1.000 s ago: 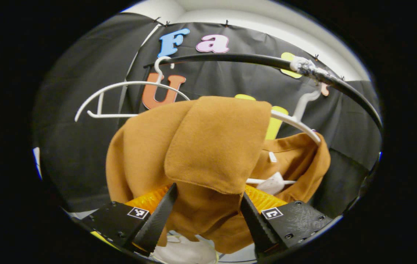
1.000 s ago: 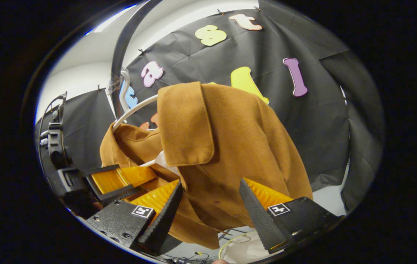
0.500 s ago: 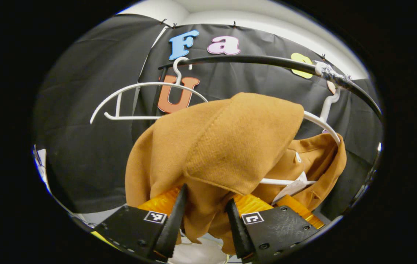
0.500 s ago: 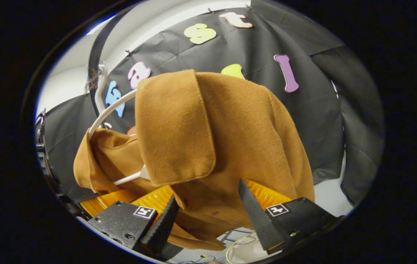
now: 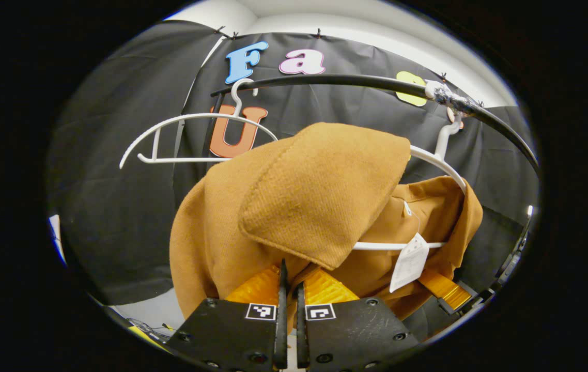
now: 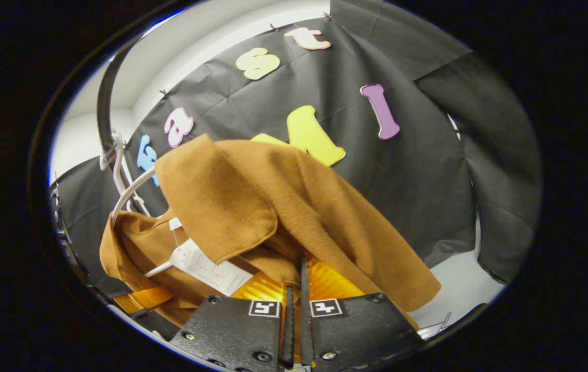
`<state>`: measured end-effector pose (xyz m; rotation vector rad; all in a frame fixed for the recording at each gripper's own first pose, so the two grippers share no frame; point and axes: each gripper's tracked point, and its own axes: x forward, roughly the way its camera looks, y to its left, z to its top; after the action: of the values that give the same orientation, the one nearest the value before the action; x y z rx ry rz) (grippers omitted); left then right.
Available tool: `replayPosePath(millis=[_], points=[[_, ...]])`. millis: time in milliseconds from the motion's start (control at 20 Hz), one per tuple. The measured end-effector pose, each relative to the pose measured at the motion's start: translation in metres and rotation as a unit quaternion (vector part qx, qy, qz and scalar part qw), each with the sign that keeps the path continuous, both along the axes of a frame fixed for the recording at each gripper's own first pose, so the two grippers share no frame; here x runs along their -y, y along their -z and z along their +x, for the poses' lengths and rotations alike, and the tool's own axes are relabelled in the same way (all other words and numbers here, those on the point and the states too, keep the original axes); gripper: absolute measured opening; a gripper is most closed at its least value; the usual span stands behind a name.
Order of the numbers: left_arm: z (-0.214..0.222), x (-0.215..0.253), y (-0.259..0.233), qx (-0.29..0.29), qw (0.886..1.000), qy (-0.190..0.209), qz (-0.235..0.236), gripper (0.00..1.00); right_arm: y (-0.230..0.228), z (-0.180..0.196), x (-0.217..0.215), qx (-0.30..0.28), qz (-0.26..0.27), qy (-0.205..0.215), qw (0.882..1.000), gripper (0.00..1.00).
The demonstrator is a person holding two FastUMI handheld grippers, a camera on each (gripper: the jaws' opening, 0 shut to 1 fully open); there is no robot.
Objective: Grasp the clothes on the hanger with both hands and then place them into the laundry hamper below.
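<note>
Here, black cloth wall (image 5: 118, 217) backs the rail (image 5: 356, 81).

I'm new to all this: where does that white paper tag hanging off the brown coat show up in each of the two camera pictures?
Left gripper view: the white paper tag hangs right of centre, below the white plastic hanger's lower bar, against the brown wool coat.
Right gripper view: the tag lies lower left, under the coat's folded flap.
Shared landmark: the black clothes rail that the hanger hooks on.

Both grippers' jaws now pinched on the brown coat (image 5: 320, 191) (previously spread apart)
</note>
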<state>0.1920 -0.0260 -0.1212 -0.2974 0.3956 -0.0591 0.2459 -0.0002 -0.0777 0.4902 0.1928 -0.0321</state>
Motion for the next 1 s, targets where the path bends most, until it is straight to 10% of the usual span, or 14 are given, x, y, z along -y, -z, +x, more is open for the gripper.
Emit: replayPosePath(millis=[1000], points=[[-0.044,-0.075,-0.071,0.056,0.997,-0.037,-0.043,0.00,-0.044,-0.013,0.078,0.023,0.060,0.031,0.997,0.05]])
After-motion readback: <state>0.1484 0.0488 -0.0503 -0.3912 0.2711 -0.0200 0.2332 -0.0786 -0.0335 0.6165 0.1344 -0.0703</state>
